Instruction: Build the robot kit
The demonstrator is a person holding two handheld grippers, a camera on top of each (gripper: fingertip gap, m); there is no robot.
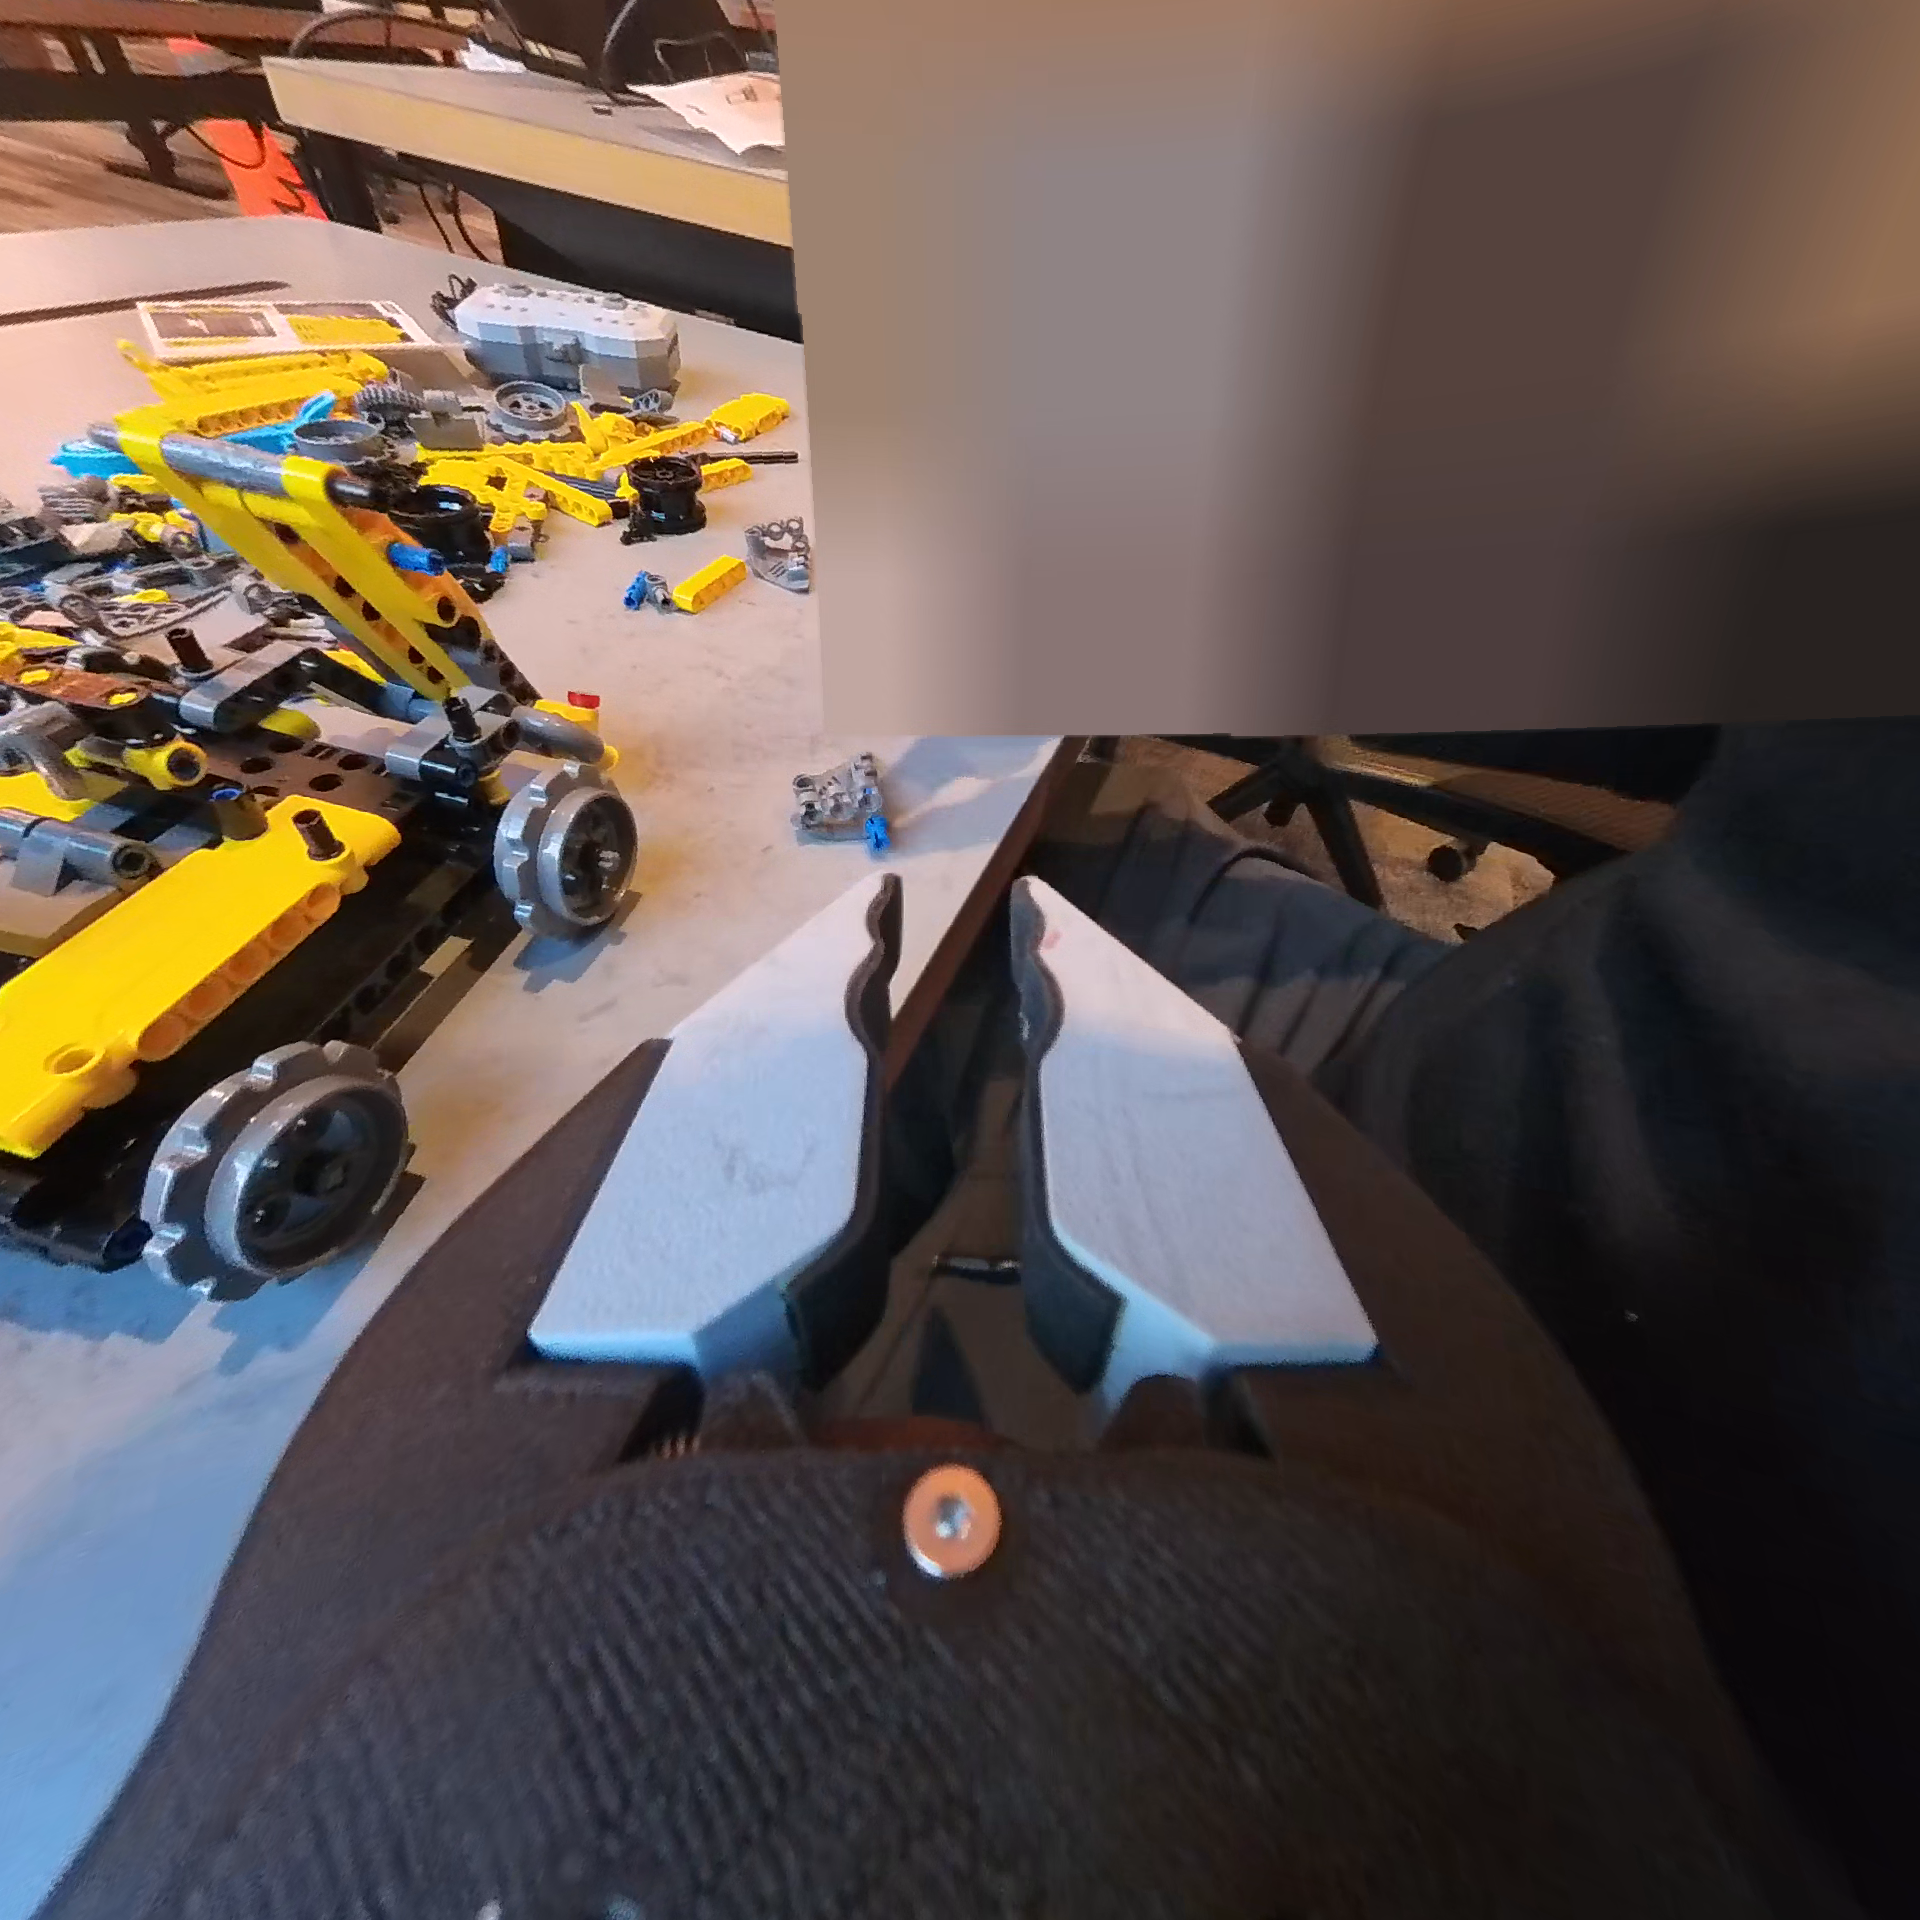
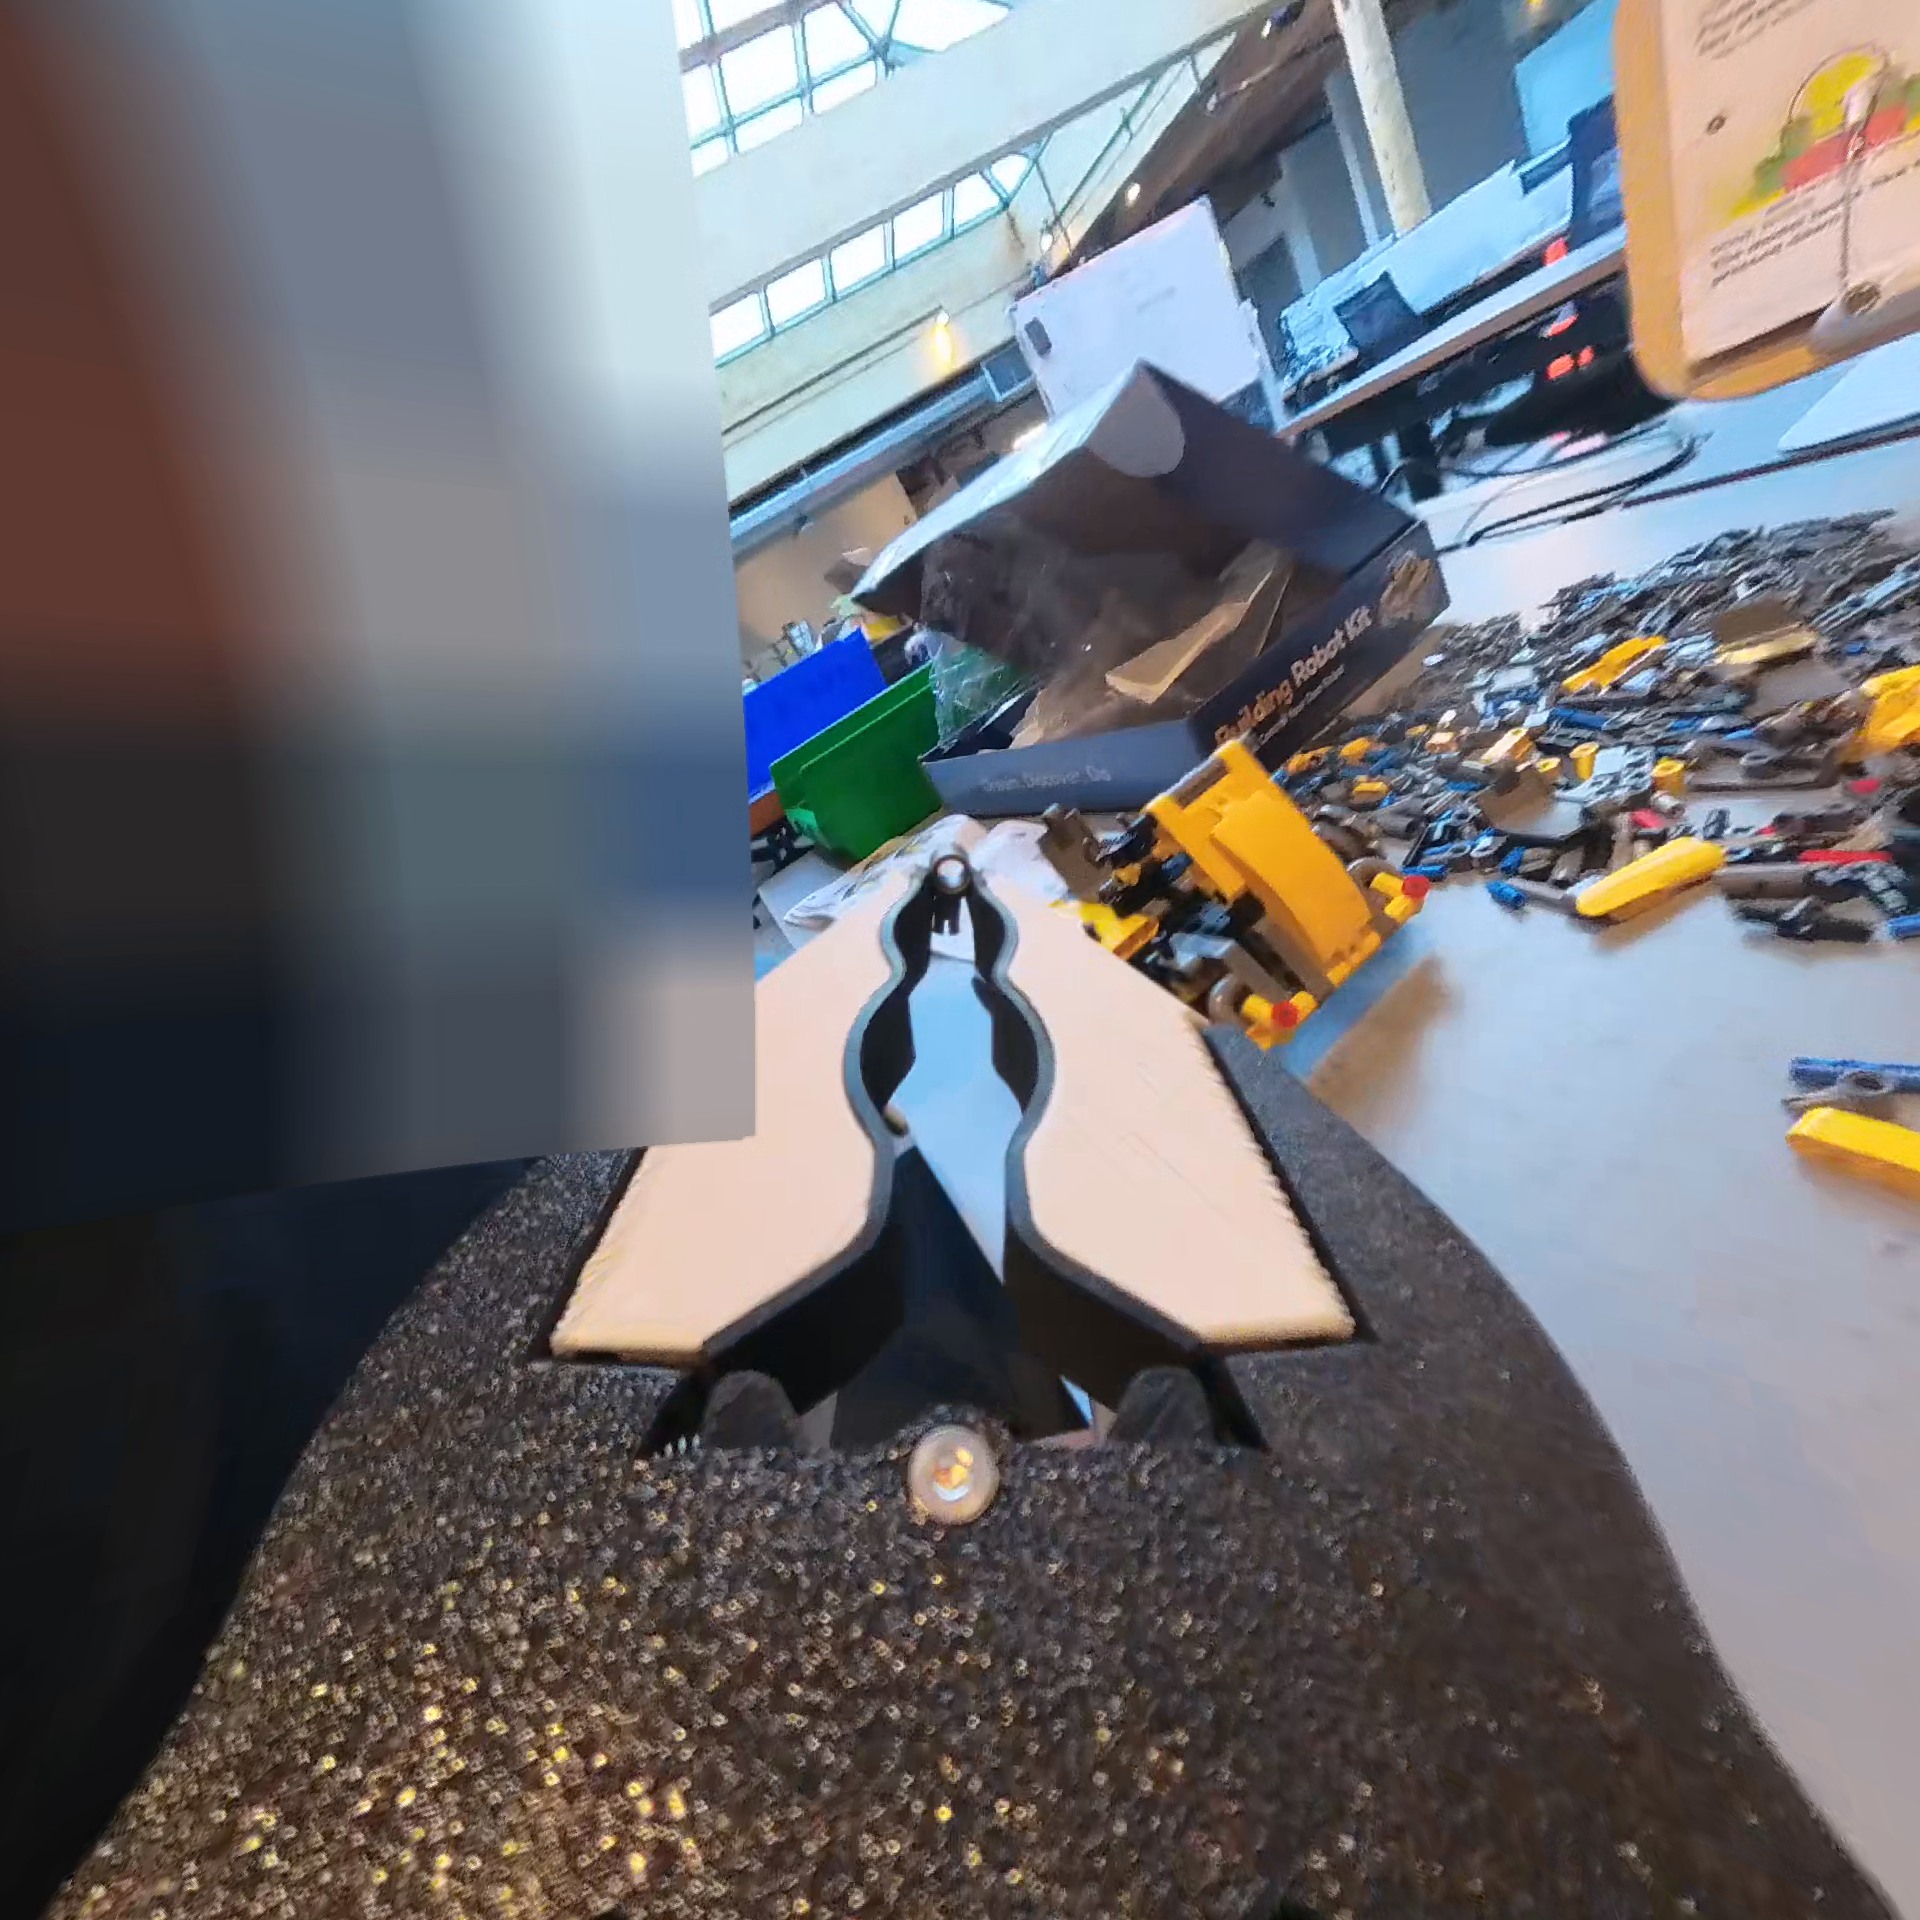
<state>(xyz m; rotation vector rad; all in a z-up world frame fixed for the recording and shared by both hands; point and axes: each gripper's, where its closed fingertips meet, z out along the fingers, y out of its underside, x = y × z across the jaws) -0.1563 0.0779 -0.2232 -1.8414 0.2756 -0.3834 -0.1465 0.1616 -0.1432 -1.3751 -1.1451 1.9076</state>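
Observation:
My left gripper (image 1: 954,894) is open and empty, its tips over the table's front edge (image 1: 977,894). To its left stands a half-built yellow and black toy vehicle (image 1: 208,935) with grey wheels (image 1: 566,847). A small grey connector with a blue pin (image 1: 836,800) lies just beyond the left fingertip. My right gripper (image 2: 948,899) is shut on a small grey pin (image 2: 948,871), held above the table. The same vehicle (image 2: 1247,883) shows just right of its tips in the right wrist view.
A pile of loose yellow, grey and blue pieces (image 1: 468,447) and a grey battery box (image 1: 566,332) lie behind the vehicle. In the right wrist view there are a dark open box (image 2: 1143,582), green bin (image 2: 862,769), scattered parts (image 2: 1662,727), and yellow beam (image 2: 1647,878). There is about 12 cm between the tips of the two grippers.

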